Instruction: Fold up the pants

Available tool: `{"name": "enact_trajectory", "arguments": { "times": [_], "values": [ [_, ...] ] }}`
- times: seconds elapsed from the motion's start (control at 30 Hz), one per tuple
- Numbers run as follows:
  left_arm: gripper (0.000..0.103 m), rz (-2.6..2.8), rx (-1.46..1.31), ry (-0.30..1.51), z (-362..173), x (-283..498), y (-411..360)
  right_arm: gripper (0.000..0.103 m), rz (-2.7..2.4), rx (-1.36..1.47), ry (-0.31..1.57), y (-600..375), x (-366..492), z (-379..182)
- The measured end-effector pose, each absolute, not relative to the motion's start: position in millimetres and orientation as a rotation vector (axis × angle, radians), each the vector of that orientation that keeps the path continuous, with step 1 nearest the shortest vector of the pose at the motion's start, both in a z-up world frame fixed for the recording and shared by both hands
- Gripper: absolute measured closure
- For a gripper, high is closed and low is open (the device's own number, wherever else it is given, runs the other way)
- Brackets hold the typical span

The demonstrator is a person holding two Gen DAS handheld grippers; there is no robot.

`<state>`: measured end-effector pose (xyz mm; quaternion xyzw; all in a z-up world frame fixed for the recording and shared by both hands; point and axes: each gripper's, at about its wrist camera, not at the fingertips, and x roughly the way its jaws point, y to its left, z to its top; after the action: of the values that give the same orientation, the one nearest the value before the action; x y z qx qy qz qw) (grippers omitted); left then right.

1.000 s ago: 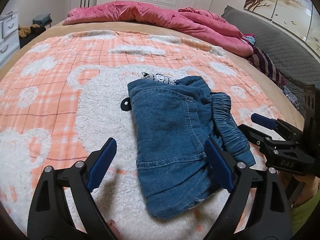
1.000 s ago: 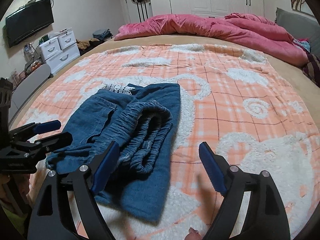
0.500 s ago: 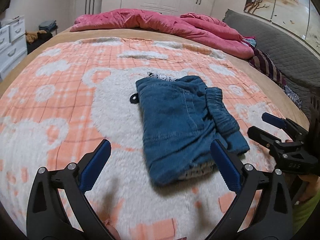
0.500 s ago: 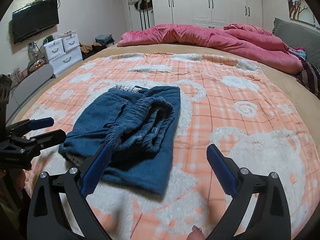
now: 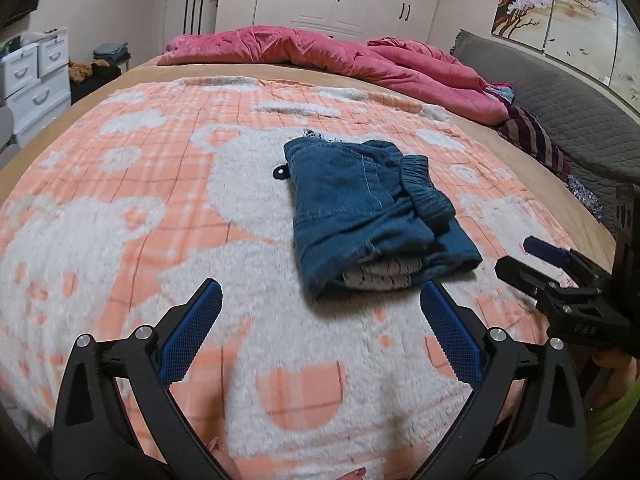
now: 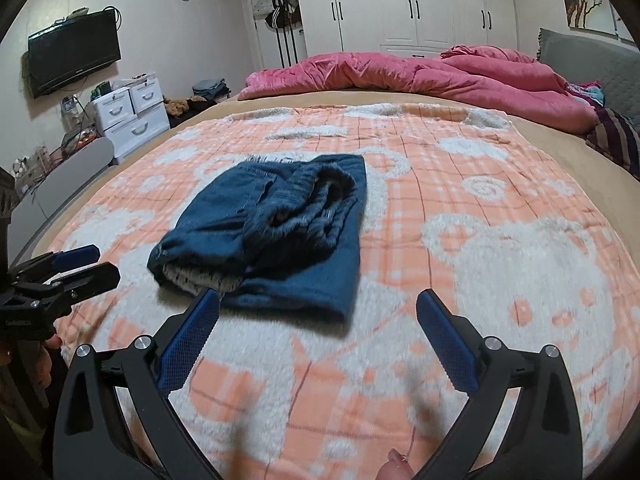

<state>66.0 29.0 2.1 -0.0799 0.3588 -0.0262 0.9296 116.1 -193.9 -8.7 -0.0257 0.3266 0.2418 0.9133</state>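
The blue denim pants (image 5: 372, 208) lie folded in a compact bundle on the orange and white bear blanket (image 5: 120, 220), elastic waistband on top and a grey patterned lining showing at the near end. My left gripper (image 5: 320, 286) stands open just short of the bundle's near edge, nothing between its blue pads. In the right wrist view the pants (image 6: 280, 232) lie ahead and to the left of my right gripper (image 6: 318, 294), which is open and empty too. Each gripper shows in the other's view: the right one (image 5: 516, 254) and the left one (image 6: 106, 262), both apart from the pants.
A rumpled pink duvet (image 5: 320, 48) lies across the far end of the bed. A striped cloth (image 5: 532, 136) and a grey quilted headboard (image 5: 560, 100) are on the right. White drawers (image 6: 128, 116) and a wall TV (image 6: 74, 54) stand left of the bed.
Both grippers have drawn back from the pants toward the near edge of the bed, and their jaws have widened a little. The folded pants stay where they were.
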Motion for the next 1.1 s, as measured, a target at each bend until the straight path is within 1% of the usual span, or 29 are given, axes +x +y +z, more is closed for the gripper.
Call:
{"name": "enact_trajectory", "arguments": {
  "times": [0.23,0.5,1.1],
  "values": [
    [0.01,-0.053,-0.161,0.758,-8.9,48.3,26.0,0.005,0.493,-0.005,0.673,-207.6,91.1,-14.0],
    [0.01,-0.058,-0.149,0.786,-20.9,29.3,20.5,0.005,0.482,-0.035,0.686,-213.2,66.8,-21.7],
    [0.01,-0.049,-0.143,0.759,-29.5,4.0,10.5,0.005,0.471,-0.042,0.692,-219.4,45.5,-37.9]
  ]
}}
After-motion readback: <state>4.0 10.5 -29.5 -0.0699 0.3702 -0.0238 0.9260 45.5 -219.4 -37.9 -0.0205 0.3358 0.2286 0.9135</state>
